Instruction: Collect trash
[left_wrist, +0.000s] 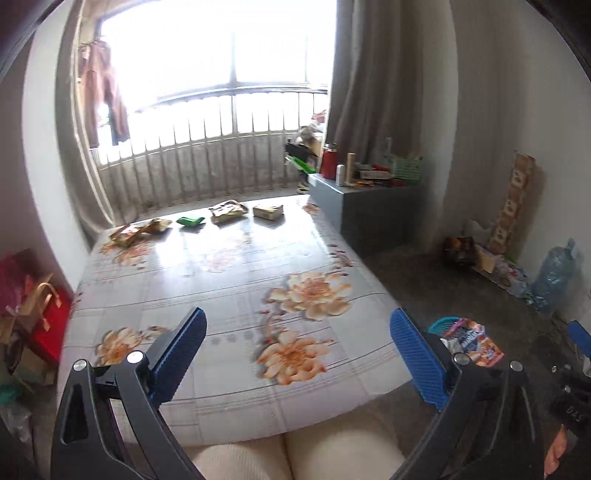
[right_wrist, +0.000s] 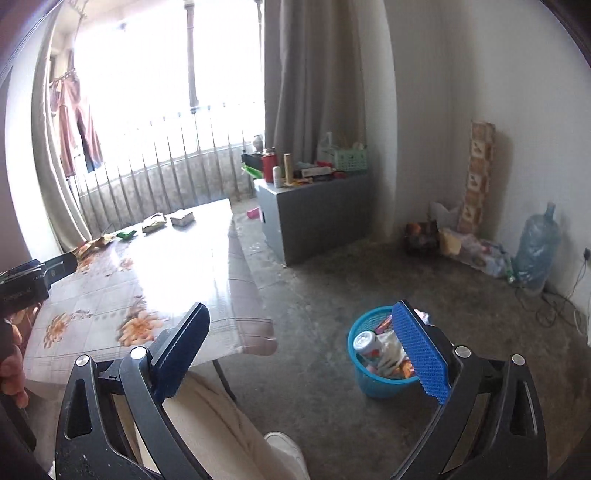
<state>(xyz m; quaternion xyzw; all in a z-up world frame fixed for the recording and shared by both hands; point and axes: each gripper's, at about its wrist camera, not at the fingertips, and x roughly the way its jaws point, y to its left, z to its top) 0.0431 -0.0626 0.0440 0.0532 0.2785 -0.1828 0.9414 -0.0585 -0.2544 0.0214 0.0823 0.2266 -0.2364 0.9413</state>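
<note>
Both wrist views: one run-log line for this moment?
left gripper: open, empty, over table | right gripper: open, empty | blue bin: on floor, holds trash | wrappers: table's far edge, uncollected

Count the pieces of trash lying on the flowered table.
4, all along the far edge near the window: crumpled wrappers at far left, a green packet, a yellow snack bag, a small box rightmost. The leftmost heap may hold more than one.

Four pieces of trash lie along the counter's far edge: crumpled wrappers (left_wrist: 138, 230), green packet (left_wrist: 190, 220), snack bag (left_wrist: 227, 211), small box (left_wrist: 268, 211). A blue wastebasket (right_wrist: 373, 369) holds wrappers on the floor.
</note>
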